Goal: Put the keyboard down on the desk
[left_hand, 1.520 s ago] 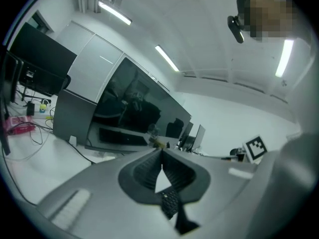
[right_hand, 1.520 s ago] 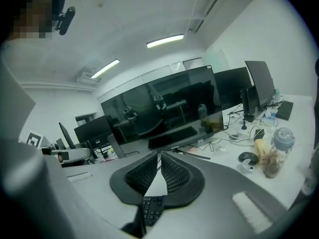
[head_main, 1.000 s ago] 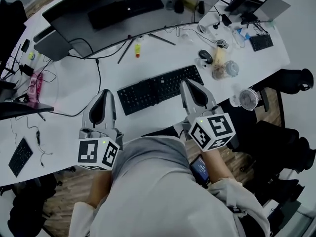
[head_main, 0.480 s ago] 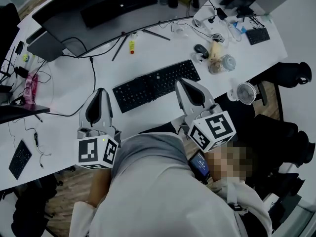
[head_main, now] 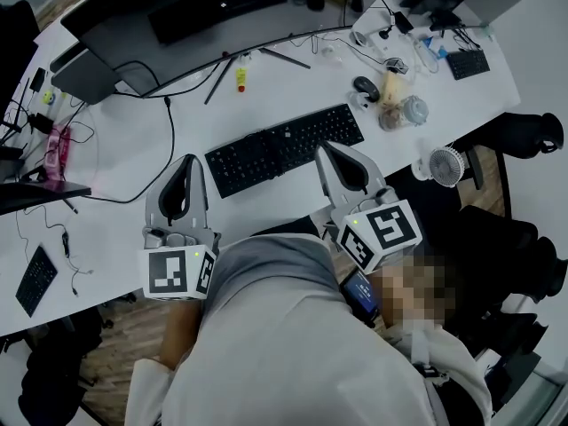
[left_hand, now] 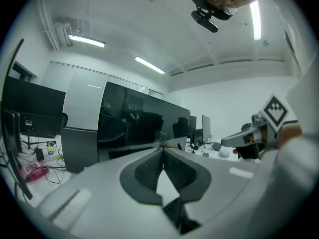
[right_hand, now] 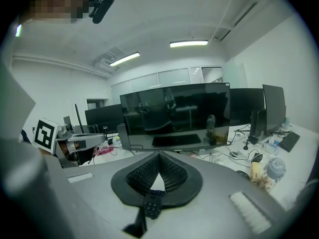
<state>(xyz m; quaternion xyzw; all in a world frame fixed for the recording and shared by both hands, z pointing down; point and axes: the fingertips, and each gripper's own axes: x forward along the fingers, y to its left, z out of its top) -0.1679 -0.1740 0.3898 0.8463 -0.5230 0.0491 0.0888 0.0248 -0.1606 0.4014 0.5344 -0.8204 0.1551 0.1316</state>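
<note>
White, cable-strewn office counter (head_main: 115,229) carrying one black full-size plastic keyboard (head_main: 284,149), which lies flat ahead of both tools. The grey left gripper (head_main: 188,161) sits just beside the keyboard's left end, fingers (left_hand: 144,172) pressed together, nothing between them. The grey right gripper (head_main: 326,147) has its tip at the keyboard's near edge, fingers (right_hand: 174,176) pressed together, nothing held; contact with the keyboard cannot be told.

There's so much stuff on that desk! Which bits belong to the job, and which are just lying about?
Job: keyboard, flat on the desk; left gripper and right gripper, both shut and empty.
Lying about: monitor, mouse, small fan, jar.
</note>
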